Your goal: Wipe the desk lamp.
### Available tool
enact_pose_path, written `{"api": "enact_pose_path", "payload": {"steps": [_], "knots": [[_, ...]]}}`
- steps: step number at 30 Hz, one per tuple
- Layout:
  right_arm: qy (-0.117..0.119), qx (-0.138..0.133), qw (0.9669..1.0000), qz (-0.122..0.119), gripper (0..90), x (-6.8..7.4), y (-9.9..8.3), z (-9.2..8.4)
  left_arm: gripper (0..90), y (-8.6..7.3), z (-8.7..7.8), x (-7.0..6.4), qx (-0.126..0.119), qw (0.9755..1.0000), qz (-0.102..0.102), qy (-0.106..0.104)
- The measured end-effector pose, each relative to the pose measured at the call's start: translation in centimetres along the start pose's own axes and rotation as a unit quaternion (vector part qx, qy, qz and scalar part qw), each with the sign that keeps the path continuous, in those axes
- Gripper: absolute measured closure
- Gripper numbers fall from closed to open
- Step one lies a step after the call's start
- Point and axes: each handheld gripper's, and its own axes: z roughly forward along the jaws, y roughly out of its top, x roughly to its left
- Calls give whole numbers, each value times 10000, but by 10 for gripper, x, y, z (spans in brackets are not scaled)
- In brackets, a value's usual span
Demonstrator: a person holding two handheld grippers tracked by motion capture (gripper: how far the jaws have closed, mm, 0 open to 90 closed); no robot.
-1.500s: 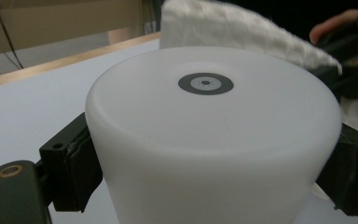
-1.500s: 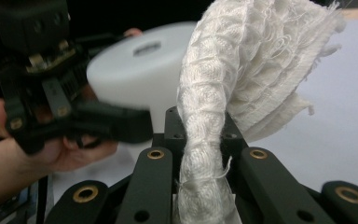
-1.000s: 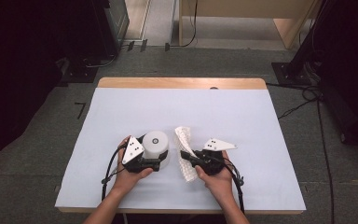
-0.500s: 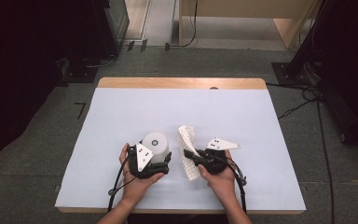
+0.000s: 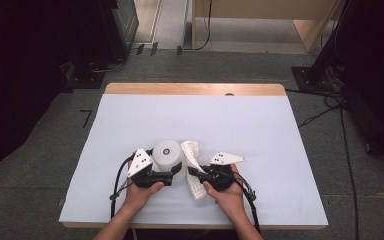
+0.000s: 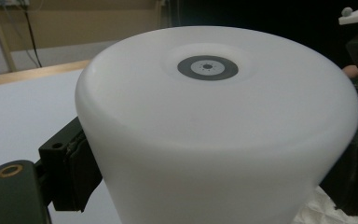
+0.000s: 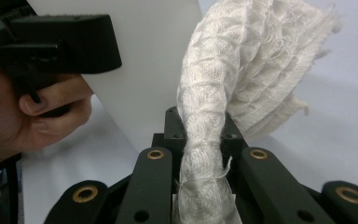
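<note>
Near the front edge of the table (image 5: 130, 115), about midway along it, stands a white upside-down cup (image 5: 168, 159). Clasped from both sides by the left gripper (image 5: 172, 176), fingers (image 6: 70, 170) having just been closing, pads against its wall. Just beside it, toward the right edge, hangs a white waffle-weave cloth (image 5: 194, 165), pinched tight in the right gripper (image 5: 195, 172), fingers (image 7: 156, 179) clamped on its bunched middle, loose ends above and below.

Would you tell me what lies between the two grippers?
In the high view, the white cup and the cloth lie between left gripper and right gripper.
</note>
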Motion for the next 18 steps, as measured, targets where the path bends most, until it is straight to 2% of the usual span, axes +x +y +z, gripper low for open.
{"api": "enact_pose_path", "payload": {"steps": [5, 9, 13, 15, 18], "knots": [[67, -168, 9998, 29, 798, 2, 4, -6, 90, -2, 5, -2, 179, 9998, 92, -77], [98, -392, 9992, -73, 798, 6, 13, -16, 90, -7, 11, -6, 397, 9989, 226, -104], [176, -622, 9978, -173, 798, 10, 22, -27, 90, -6, 12, -6, 390, 9988, 260, -163], [198, -619, 9977, -211, 798, 11, 23, -27, 90, -3, 10, -5, 343, 9989, 273, -177], [210, -416, 9988, -162, 798, 8, 18, -20, 90, 2, 5, -2, 212, 9994, 197, -182]]}}
